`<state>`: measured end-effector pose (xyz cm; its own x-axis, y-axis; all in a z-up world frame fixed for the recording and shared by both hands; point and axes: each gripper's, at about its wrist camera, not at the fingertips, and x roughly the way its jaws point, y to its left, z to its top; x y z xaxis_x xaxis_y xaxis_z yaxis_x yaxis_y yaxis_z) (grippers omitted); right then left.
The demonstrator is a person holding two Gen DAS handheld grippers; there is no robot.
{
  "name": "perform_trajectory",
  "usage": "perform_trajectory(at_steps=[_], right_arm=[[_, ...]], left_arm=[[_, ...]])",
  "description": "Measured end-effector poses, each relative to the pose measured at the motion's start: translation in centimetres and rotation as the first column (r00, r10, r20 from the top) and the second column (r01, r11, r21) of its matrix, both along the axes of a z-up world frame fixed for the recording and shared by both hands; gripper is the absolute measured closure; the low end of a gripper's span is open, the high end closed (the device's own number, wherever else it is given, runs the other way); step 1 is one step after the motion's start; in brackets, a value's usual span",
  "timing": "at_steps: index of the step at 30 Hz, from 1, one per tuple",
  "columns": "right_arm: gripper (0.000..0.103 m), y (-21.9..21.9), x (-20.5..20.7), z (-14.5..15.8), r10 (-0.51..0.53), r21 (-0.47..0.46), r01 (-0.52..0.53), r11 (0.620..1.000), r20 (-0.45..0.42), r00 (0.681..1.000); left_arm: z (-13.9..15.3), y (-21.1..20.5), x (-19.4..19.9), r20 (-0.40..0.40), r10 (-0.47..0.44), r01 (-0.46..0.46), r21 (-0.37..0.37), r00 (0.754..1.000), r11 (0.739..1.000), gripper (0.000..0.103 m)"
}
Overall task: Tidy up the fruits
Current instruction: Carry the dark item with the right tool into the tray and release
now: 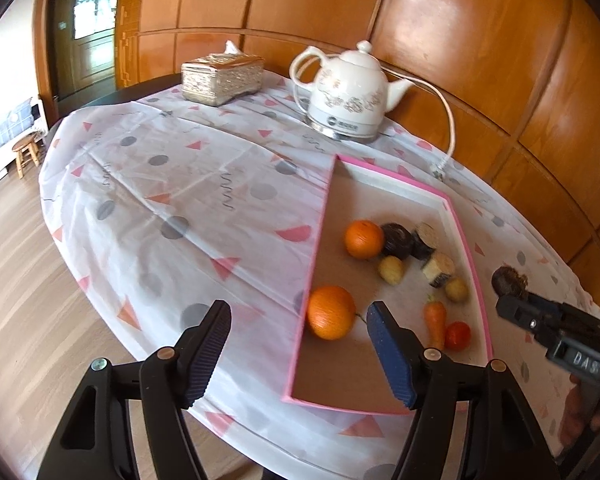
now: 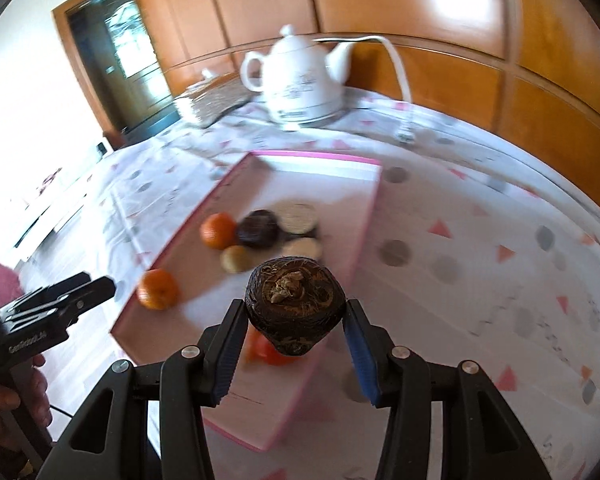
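A dark, rough, rounded piece of produce, possibly a water chestnut (image 2: 296, 304), is held clenched between the blue pads of the right gripper (image 2: 296, 320), and it is seen lifted above the near right edge of the pink-rimmed tray (image 2: 370, 216). The left gripper (image 1: 300, 336) is released: its jaws stand apart with nothing between them, and the near orange (image 1: 331, 312) is only seen past them, inside the tray. In the left wrist view the tray lies toward 3 o'clock of the cloth-covered table (image 1: 172, 184); the second orange (image 1: 363, 239) is at about 12 o'clock from the near one, with dark and pale pieces clustered just beside it, while a small carrot (image 1: 436, 320) and a red fruit (image 1: 458, 335) rest near the tray's right wall. The step in hand is judged to be the carrying of the dark piece into the tray. For this to be done well, the piece should be brought fully over the rim before it is lowered, and a bare part of the tray floor should be chosen, perhaps toward 12 o'clock of the cluster. The pads should be released only when the piece is low, because a rounded thing may roll against the others. The kettle (image 1: 346, 92) and its cord at the far side should be kept clear.
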<state>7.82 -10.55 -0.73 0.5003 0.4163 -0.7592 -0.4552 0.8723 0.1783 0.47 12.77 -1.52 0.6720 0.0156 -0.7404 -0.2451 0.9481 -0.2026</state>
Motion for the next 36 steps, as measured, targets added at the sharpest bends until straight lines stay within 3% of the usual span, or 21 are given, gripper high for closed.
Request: perform_trajectory(at_steps=[6, 15, 29, 36], right_arm=[[0.053, 3.8, 0.1, -0.6, 0.081, -0.033, -0.082, 0.996, -0.011, 0.997], [0.052, 7.7, 0.8, -2.4, 0.152, -0.097, -0.154, 0.983, -0.030, 0.988], [0.050, 5.2, -0.4, -2.1, 0.040, -0.092, -0.039, 0.995, 0.010, 0.999], [0.045, 3.6, -2.2, -0.6, -0.050, -0.094, 0.059, 0.994, 0.092, 0.994]], left_arm=[[-0.2, 1.5, -0.1, -0.001, 0.048, -0.048, -0.005, 0.999, 0.999, 0.030], [-0.7, 1.3, 0.1, -0.017, 0.044, -0.044, -0.001, 0.999, 0.999, 0.030], [0.0, -0.5, -0.3, 0.014, 0.018, -0.019, 0.048, 1.000, 0.999, 0.027], [1.0, -1.6, -0.9, 0.063, 0.006, -0.012, 0.100, 0.998, 0.995, 0.016]])
